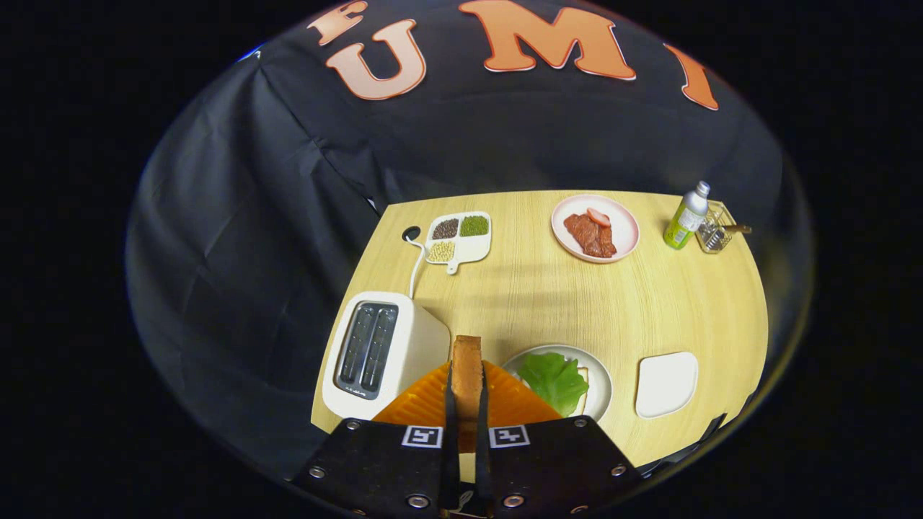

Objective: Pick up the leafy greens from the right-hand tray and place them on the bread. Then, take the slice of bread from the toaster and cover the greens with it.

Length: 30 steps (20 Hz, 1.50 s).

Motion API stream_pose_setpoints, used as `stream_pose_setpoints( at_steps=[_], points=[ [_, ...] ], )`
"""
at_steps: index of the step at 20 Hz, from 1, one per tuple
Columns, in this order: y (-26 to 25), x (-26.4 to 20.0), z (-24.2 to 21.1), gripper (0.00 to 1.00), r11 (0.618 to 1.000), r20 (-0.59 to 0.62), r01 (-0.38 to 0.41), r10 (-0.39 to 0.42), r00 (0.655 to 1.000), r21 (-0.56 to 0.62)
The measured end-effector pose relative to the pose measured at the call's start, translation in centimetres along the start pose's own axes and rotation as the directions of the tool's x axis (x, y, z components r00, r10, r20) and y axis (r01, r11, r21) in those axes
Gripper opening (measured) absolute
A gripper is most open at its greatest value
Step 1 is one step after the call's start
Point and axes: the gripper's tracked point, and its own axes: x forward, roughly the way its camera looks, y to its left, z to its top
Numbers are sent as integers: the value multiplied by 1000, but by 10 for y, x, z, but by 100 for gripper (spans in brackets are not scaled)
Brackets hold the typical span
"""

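So the hand-held gripper (467,404) is pinched narrow on a golden-brown toasted slice of bread (467,375), held on edge with both fingers pressing its flat sides. Taking the round white plate (602,386) as the landmark: the slice hangs just left of it and looks raised above the desk, while on the plate sits a ruffled green lettuce leaf (554,380), with a pale slice of bread (583,382) peeking out under the leaf's right side. So the greens part looks done and only the covering is left. The boxy white two-slot toaster (382,353) is further left of the plate with empty slots, and the small white square tray (666,384) sits just right of it, bare. Far beyond the plate there's a pink plate of meat slices (595,227), out of the way. What could go wrong: the slice is on edge, so if it gets let go without being tipped flat it would probably land on its rim and flop off sideways, or drag the leaf off the bottom bread. Coming down off-centre could leave it hanging over the plate edge too.
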Motion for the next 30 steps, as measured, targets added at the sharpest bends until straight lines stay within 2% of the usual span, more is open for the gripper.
stream_pose_setpoints(
  at_steps=[9,18,22,23,26,27,30],
  points=[
    [-52,54,-47,9,998,-79,-13,19,997,65],
    [-94,94,-71,9,993,-107,-78,87,990,89],
    [-126,99,-73,21,996,-109,-36,44,993,80],
    [-134,100,-75,29,997,-112,-21,30,993,79],
    [-154,98,-78,42,998,-111,26,-19,994,57],
    [-160,95,-78,50,998,-106,37,-32,994,49],
    [-167,82,-72,63,998,-86,42,-38,996,47]
  ],
)
